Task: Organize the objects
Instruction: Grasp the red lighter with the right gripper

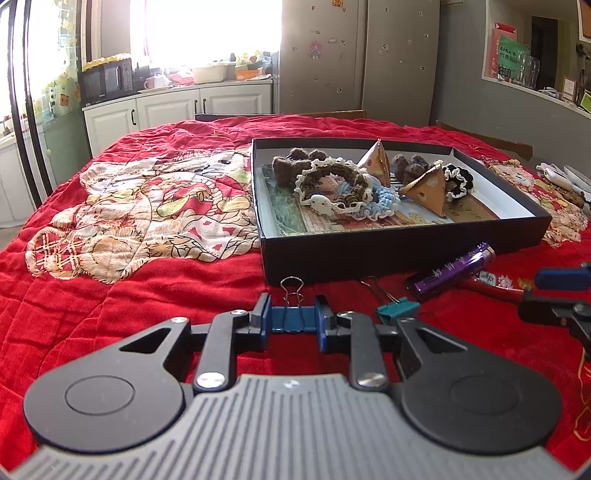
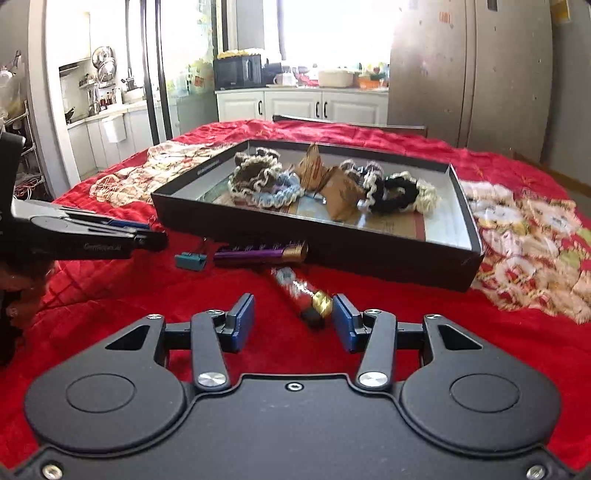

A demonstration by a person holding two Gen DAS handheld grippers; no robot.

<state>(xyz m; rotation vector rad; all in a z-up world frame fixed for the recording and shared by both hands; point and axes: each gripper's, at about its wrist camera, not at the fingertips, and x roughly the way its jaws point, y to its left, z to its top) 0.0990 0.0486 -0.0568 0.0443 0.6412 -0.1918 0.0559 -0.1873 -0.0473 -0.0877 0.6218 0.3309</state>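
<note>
Red quilt [image 1: 110, 302], left tool [image 1: 293, 319] clamping blue binder clip [image 1: 291, 318], handles pointing away

Both wrist views look low across the red quilt [image 1: 110, 314], sharing the black tray [image 2: 332, 251], perhaps obliquely.

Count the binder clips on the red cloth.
2. A blue clip sits between the left gripper pads; a teal clip lies just right of it, before the box. Others may be hidden.

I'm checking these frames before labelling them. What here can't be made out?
- Red lighter: right wrist view, motion blur smears its print.
- Box floor picture: crochet pieces cover most of it.
- White items: left wrist view, cut off by the right edge.
- Window: overexposed.
</note>
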